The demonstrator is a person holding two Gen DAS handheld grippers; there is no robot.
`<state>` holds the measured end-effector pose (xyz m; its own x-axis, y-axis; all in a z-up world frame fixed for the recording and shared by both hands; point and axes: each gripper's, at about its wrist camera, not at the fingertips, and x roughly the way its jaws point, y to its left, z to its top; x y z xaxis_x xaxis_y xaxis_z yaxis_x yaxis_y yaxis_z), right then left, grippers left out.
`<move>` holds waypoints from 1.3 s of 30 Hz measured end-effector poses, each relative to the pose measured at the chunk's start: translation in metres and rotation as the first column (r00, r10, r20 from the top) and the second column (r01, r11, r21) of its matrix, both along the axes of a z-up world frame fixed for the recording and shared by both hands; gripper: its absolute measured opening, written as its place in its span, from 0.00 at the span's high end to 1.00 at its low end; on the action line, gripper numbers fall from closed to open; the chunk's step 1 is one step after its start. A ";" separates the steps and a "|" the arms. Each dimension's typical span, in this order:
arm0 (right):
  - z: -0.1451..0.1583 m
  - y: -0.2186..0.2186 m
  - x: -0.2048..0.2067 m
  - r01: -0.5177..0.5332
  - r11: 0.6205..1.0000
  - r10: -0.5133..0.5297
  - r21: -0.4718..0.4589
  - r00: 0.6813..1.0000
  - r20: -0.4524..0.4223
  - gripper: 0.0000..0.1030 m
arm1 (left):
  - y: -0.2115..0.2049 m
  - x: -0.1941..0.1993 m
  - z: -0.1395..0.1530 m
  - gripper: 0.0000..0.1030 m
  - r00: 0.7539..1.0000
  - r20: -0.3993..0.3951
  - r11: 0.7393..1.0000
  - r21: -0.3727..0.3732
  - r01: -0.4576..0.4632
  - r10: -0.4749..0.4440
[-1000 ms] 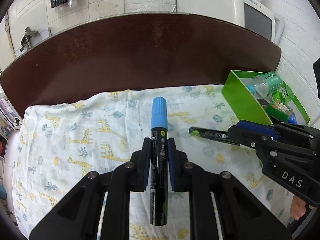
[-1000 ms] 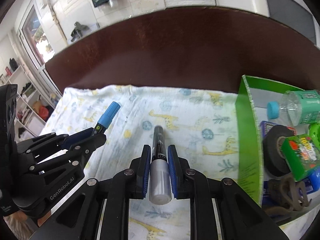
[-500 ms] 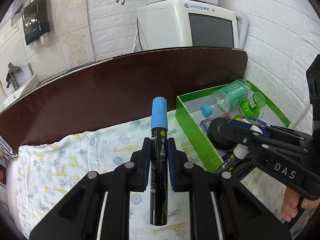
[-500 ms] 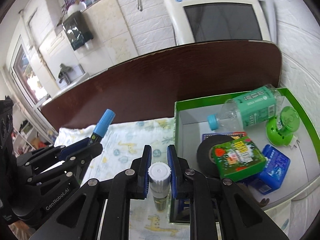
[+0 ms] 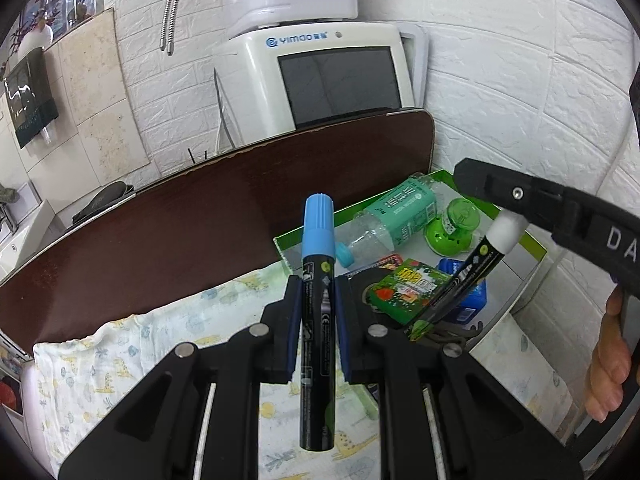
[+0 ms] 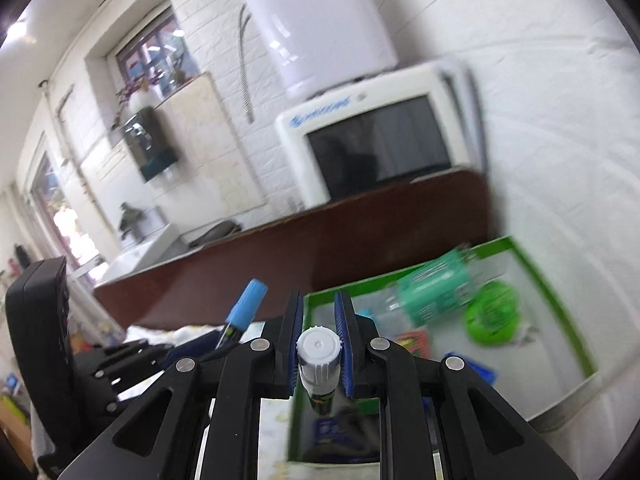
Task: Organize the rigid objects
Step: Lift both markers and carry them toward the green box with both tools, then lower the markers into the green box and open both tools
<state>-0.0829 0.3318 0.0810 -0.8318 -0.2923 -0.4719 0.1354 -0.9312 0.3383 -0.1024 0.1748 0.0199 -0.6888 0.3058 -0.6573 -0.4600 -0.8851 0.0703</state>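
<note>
"YIMOO" appliance (image 5: 320,76) (screen dark); "DA" on hand-held gripper (image 5: 505,227)

Black plastic tongs (image 5: 316,320) — blue pads, 4 silver screws, white "DA" lettering.

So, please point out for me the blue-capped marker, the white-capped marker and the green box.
blue-capped marker (image 5: 318,300): left wrist view, on its black barrel between the jaws.
white-capped marker (image 6: 319,350): right wrist view, on its white cap end.
green box (image 5: 310,230): left wrist view, on its near rim.
</note>
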 end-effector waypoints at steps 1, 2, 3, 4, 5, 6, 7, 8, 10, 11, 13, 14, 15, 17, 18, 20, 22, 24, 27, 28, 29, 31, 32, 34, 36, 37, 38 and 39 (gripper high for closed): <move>0.004 0.012 0.001 0.019 1.000 -0.019 -0.013 1.000 -0.002 0.83 | 0.006 0.001 -0.001 0.86 1.000 0.001 1.000 -0.005 0.010 -0.010; 0.004 0.018 0.001 0.034 0.999 -0.034 -0.013 0.999 -0.002 0.83 | 0.010 0.001 -0.002 0.86 1.000 0.002 1.000 -0.010 0.017 -0.017; 0.004 0.018 0.001 0.034 0.999 -0.034 -0.013 0.999 -0.002 0.83 | 0.016 0.002 -0.003 0.86 1.000 0.004 0.999 -0.016 0.028 -0.028; 0.004 0.023 0.001 0.062 0.998 -0.062 -0.005 0.998 -0.002 0.83 | 0.020 0.002 -0.005 0.86 0.999 0.006 0.999 -0.022 0.036 -0.036; 0.003 0.027 0.002 0.082 0.997 -0.082 0.005 0.997 -0.002 0.83 | 0.025 0.002 -0.006 0.86 0.999 0.008 0.999 -0.027 0.042 -0.042; 0.003 0.035 0.004 0.129 0.991 -0.128 0.030 0.992 -0.008 0.83 | 0.029 0.001 -0.007 0.86 0.999 0.012 0.998 -0.032 0.048 -0.047; 0.002 0.038 0.004 0.145 0.988 -0.145 0.044 0.989 -0.011 0.83 | 0.034 0.000 -0.008 0.86 0.999 0.016 0.998 -0.036 0.051 -0.050; 0.002 0.038 0.004 0.145 0.988 -0.145 0.044 0.989 -0.011 0.83 | 0.038 -0.001 -0.009 0.86 0.998 0.021 0.998 -0.039 0.054 -0.054; 0.003 0.042 0.005 0.187 0.979 -0.185 0.084 0.982 -0.026 0.83 | 0.045 -0.004 -0.013 0.86 0.998 0.031 0.997 -0.045 0.060 -0.059; 0.005 0.046 0.006 0.227 0.966 -0.224 0.125 0.974 -0.041 0.83 | 0.048 -0.004 -0.014 0.86 0.998 0.033 0.997 -0.047 0.062 -0.061; 0.005 0.048 0.006 0.243 0.960 -0.238 0.138 0.970 -0.047 0.83 | 0.054 -0.005 -0.016 0.85 0.997 0.037 0.996 -0.052 0.069 -0.067; 0.005 0.051 0.006 0.249 0.958 -0.245 0.138 0.968 -0.048 0.83 | 0.057 -0.006 -0.017 0.85 0.997 0.036 0.996 -0.059 0.070 -0.068; 0.005 0.055 0.006 0.249 0.960 -0.245 0.131 0.969 -0.045 0.83 | 0.060 -0.006 -0.019 0.85 0.997 0.032 0.995 -0.069 0.070 -0.068; 0.001 0.063 0.002 0.231 0.968 -0.230 0.098 0.973 -0.017 0.83 | 0.063 -0.008 -0.021 0.85 0.997 0.033 0.994 -0.080 0.070 -0.068; -0.001 0.066 0.000 0.222 0.972 -0.223 0.080 0.975 -0.005 0.83 | 0.064 -0.009 -0.022 0.85 0.997 0.034 0.994 -0.085 0.070 -0.067; -0.004 0.069 -0.002 0.209 0.976 -0.210 0.058 0.978 0.010 0.83 | 0.066 -0.012 -0.024 0.85 0.997 0.039 0.994 -0.091 0.066 -0.063; -0.012 0.070 -0.007 0.178 0.984 -0.179 0.020 0.983 0.046 0.83 | 0.066 -0.015 -0.026 0.85 0.997 0.049 0.994 -0.096 0.061 -0.056; -0.014 0.070 -0.009 0.177 0.984 -0.178 0.020 0.983 0.054 0.83 | 0.068 -0.017 -0.029 0.83 0.998 0.048 0.993 -0.106 0.055 -0.050; -0.024 0.071 -0.017 0.187 0.982 -0.188 0.021 0.979 0.085 0.83 | 0.070 -0.016 -0.030 0.83 0.998 0.034 0.992 -0.117 0.056 -0.052; -0.024 0.071 -0.017 0.187 0.982 -0.188 0.021 0.979 0.085 0.83 | 0.071 -0.017 -0.031 0.83 0.998 0.034 0.991 -0.121 0.058 -0.054; -0.026 0.071 -0.019 0.199 0.980 -0.200 0.024 0.976 0.088 0.83 | 0.072 -0.017 -0.031 0.82 0.998 0.034 0.991 -0.124 0.058 -0.054; -0.029 0.074 -0.022 0.228 0.973 -0.230 0.034 0.969 0.092 0.83 | 0.073 -0.018 -0.031 0.80 0.998 0.030 0.990 -0.130 0.056 -0.052; -0.030 0.076 -0.023 0.239 0.970 -0.241 0.037 0.966 0.092 0.83 | 0.073 -0.018 -0.031 0.77 0.998 0.030 0.990 -0.132 0.056 -0.053; -0.031 0.079 -0.023 0.255 0.966 -0.258 0.041 0.962 0.092 0.83 | 0.073 -0.018 -0.031 0.70 0.999 0.022 0.990 -0.135 0.050 -0.047; -0.031 0.082 -0.022 0.263 0.964 -0.266 0.041 0.960 0.091 0.83 | 0.072 -0.018 -0.031 0.65 0.999 0.015 0.989 -0.137 0.045 -0.043; -0.032 0.082 -0.022 0.263 0.964 -0.266 0.043 0.959 0.093 0.83 | 0.072 -0.017 -0.031 0.64 0.999 0.013 0.990 -0.137 0.044 -0.042; -0.032 0.082 -0.022 0.263 0.964 -0.266 0.043 0.959 0.093 0.83 | 0.072 -0.017 -0.031 0.63 0.999 0.011 0.990 -0.137 0.042 -0.041; -0.033 0.080 -0.021 0.258 0.965 -0.262 0.050 0.960 0.095 0.83 | 0.071 -0.016 -0.031 0.62 0.999 0.010 0.990 -0.136 0.041 -0.040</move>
